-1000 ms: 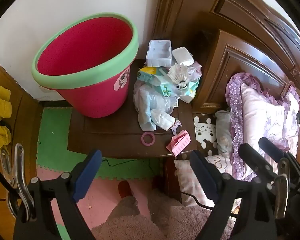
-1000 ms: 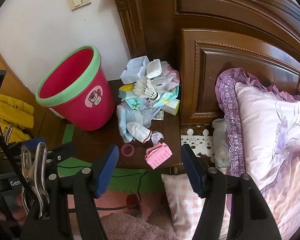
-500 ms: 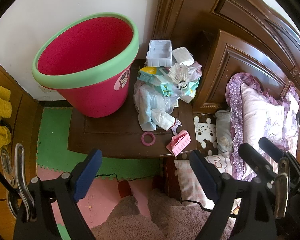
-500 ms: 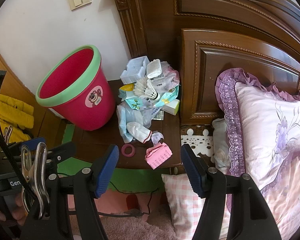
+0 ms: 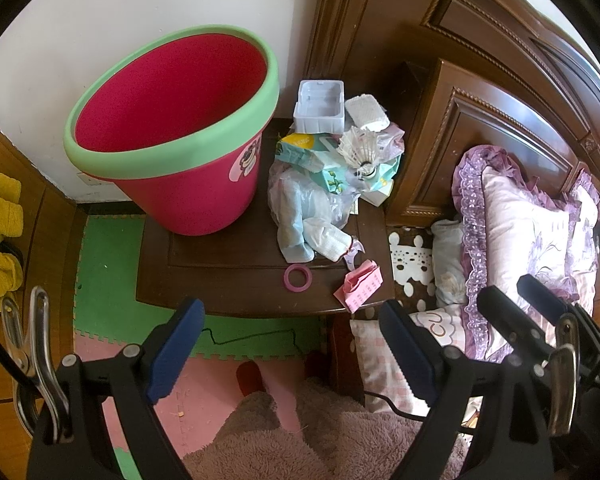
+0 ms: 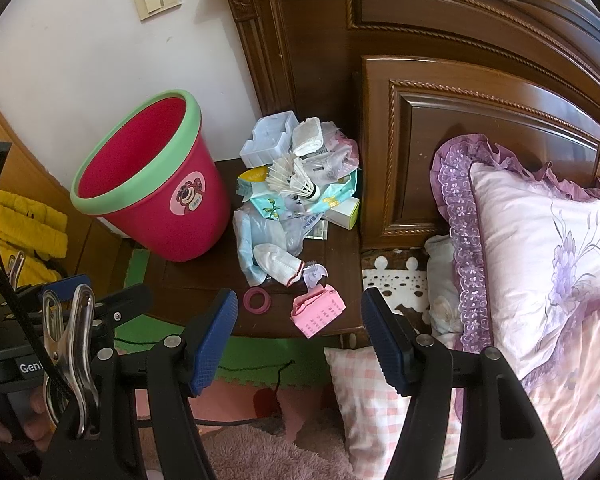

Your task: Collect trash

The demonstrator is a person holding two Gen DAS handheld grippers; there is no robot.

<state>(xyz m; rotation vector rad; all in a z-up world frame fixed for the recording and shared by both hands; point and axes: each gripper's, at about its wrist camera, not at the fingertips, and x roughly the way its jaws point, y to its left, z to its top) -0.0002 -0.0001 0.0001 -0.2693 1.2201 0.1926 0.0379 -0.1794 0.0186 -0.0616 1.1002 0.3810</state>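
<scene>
Trash-wise, nothing's collected yet. Going left to right: red bin (image 5: 172,128) looks empty on the surface (image 5: 220,276), then the wrapper pile (image 5: 332,176), pink ring (image 5: 298,277) and pink paper (image 5: 360,290). My left claw (image 5: 292,354) and right claw (image 6: 296,338) both hang wide open, holding nothing.

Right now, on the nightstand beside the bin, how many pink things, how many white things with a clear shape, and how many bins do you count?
Pink: 2, the tape ring and the folded paper.
White: 3, the plastic tray, the shuttlecock and the foam block.
Bin: 1, the red bin with green rim.
Total: 6.
</scene>
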